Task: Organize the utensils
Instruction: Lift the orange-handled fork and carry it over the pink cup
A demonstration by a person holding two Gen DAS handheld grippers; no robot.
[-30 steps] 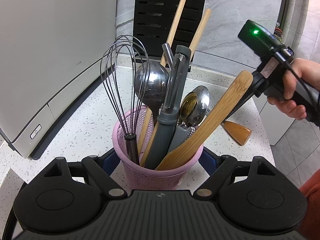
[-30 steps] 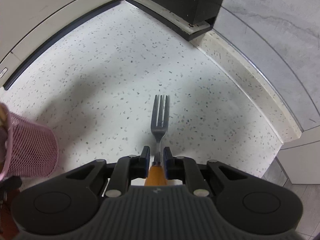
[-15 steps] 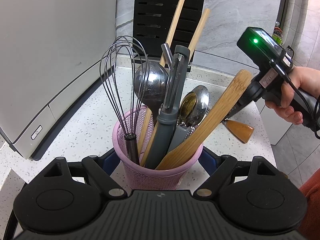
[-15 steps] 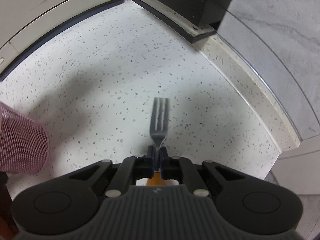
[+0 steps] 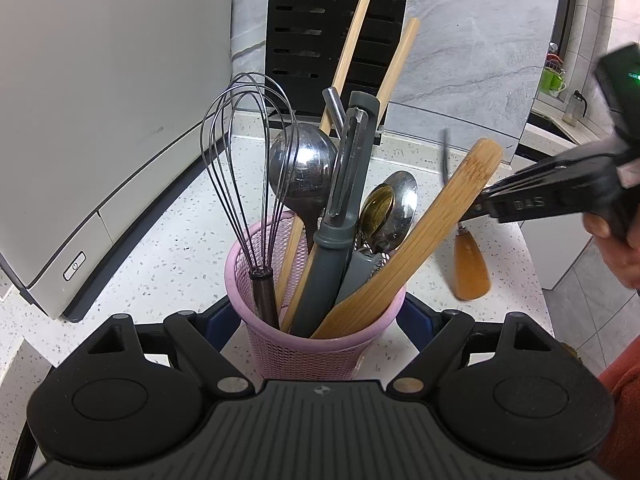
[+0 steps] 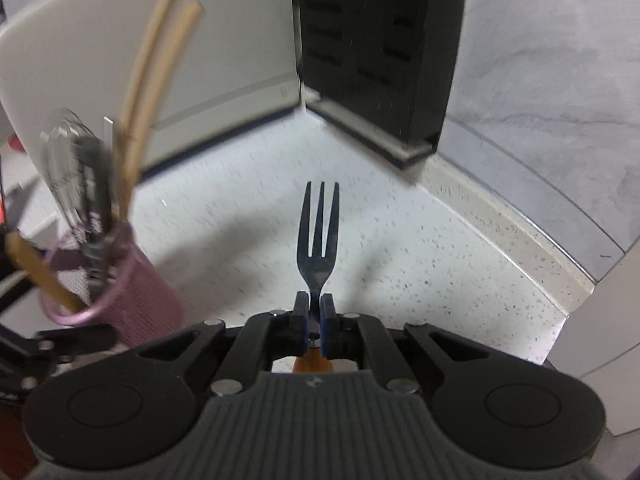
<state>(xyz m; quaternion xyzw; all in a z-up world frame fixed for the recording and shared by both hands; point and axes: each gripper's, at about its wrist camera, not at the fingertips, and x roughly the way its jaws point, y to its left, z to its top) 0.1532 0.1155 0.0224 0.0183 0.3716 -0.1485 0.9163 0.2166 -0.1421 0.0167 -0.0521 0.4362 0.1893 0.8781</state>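
Observation:
A pink mesh utensil holder (image 5: 304,344) stands between my left gripper's fingers, which grip its sides; it holds a whisk (image 5: 248,152), ladle, peeler, spoons, chopsticks and a bamboo spatula (image 5: 424,236). My left gripper (image 5: 316,320) is shut on the holder. My right gripper (image 6: 315,312) is shut on a small fork (image 6: 318,236) at its neck, tines up, lifted off the counter. In the left wrist view the right gripper (image 5: 476,208) holds the fork's orange wooden handle (image 5: 470,268) hanging down, right of the holder. The holder shows blurred in the right wrist view (image 6: 116,296).
A white appliance (image 5: 100,120) stands at the left on the speckled counter (image 5: 180,240). A black slotted knife block (image 5: 336,24) stands at the back against the grey marble wall. The counter edge drops to the floor at the right.
My right gripper closed on the fork, lifted it off the counter and tilted it up, so the holder now shows at its left. My left gripper stayed on the holder.

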